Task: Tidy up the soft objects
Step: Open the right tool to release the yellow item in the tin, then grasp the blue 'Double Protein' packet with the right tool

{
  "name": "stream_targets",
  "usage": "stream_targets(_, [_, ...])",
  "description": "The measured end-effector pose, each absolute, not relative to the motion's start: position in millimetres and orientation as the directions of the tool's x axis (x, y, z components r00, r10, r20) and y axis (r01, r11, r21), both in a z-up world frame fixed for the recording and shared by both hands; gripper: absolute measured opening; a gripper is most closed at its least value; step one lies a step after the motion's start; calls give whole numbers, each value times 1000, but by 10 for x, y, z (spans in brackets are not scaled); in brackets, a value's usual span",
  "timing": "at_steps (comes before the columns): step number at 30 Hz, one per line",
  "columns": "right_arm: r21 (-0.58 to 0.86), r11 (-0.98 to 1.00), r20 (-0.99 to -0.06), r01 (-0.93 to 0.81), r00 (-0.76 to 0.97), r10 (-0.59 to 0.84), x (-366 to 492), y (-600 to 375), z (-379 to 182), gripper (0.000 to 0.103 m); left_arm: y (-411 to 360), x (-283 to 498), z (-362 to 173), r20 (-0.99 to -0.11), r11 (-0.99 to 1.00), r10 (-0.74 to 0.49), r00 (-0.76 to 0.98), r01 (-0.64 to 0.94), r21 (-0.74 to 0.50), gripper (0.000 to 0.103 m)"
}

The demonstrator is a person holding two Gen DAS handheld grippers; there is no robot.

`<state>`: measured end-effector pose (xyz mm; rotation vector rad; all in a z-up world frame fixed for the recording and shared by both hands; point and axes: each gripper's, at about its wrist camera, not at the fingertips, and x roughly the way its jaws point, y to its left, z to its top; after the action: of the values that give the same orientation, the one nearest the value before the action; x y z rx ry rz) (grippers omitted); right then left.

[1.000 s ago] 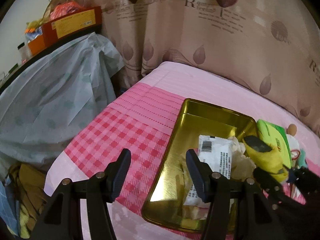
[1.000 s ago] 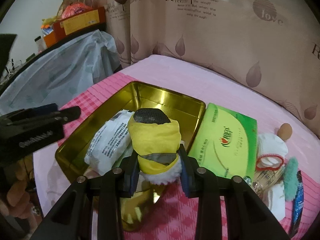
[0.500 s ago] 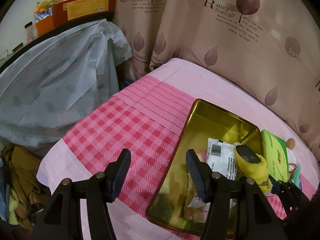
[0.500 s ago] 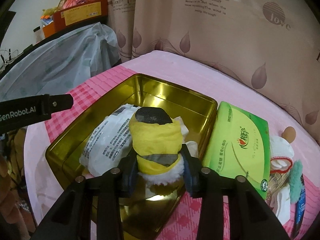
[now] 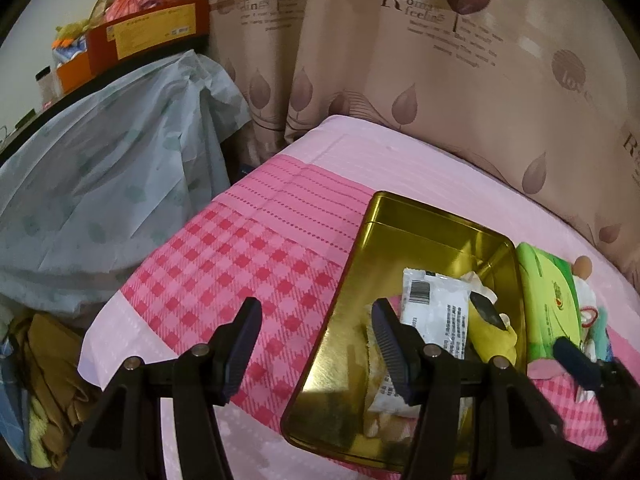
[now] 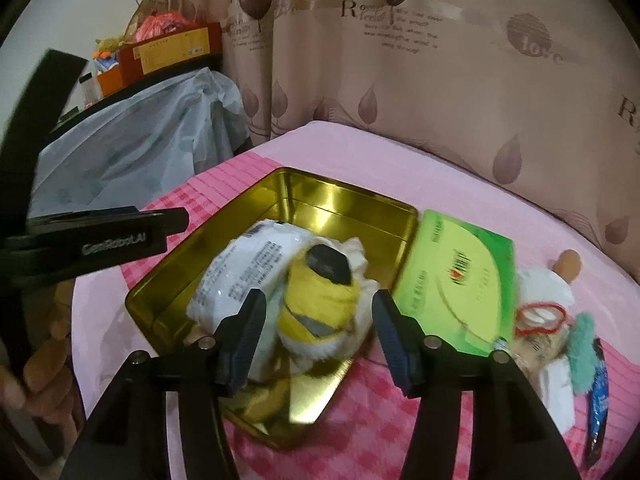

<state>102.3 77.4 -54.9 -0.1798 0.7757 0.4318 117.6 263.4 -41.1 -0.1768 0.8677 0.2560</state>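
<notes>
A yellow soft toy (image 6: 320,304) with a dark cap lies in the gold tin (image 6: 340,192), leaning on a white sealed packet (image 6: 248,264). My right gripper (image 6: 318,336) sits just in front of the toy. Its jaws are opening, and the toy lies between them with a gap to each pad. In the left wrist view my left gripper (image 5: 316,344) stands open with nothing in it, over the tin's (image 5: 432,216) left rim and the checked cloth. The toy (image 5: 488,336) and packet (image 5: 436,304) show there too, with one right fingertip (image 5: 576,360) beside them.
A green tissue pack (image 6: 456,276) lies against the tin's right side. Past it are a red ring (image 6: 540,314), a teal fluffy piece (image 6: 582,352) and a blue wrapper (image 6: 598,396). A curtain hangs behind the bed. A plastic-covered shelf (image 5: 100,168) stands left. A hand (image 6: 44,364) holds the left gripper.
The right gripper's jaws have widened and let go of the yellow toy, which now rests in the tin. The left gripper stays open in much the same place.
</notes>
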Motion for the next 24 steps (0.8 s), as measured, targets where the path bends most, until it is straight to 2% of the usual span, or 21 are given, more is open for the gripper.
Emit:
stream_targets(6, [-3, 930, -700, -368, 665, 261, 936, 248, -485, 54, 2492, 1167, -399, -764, 969, 145, 629, -248, -20, 59])
stream_targets(18, [-52, 997, -727, -61, 687, 4, 966, -1443, -625, 55, 2344, 1159, -417, -760, 979, 142, 634, -206, 11, 58])
stream_targets(24, [-93, 996, -761, 7, 645, -76, 1006, -1998, -842, 59, 2186, 1152, -439, -759, 986, 139, 636, -158, 49, 59])
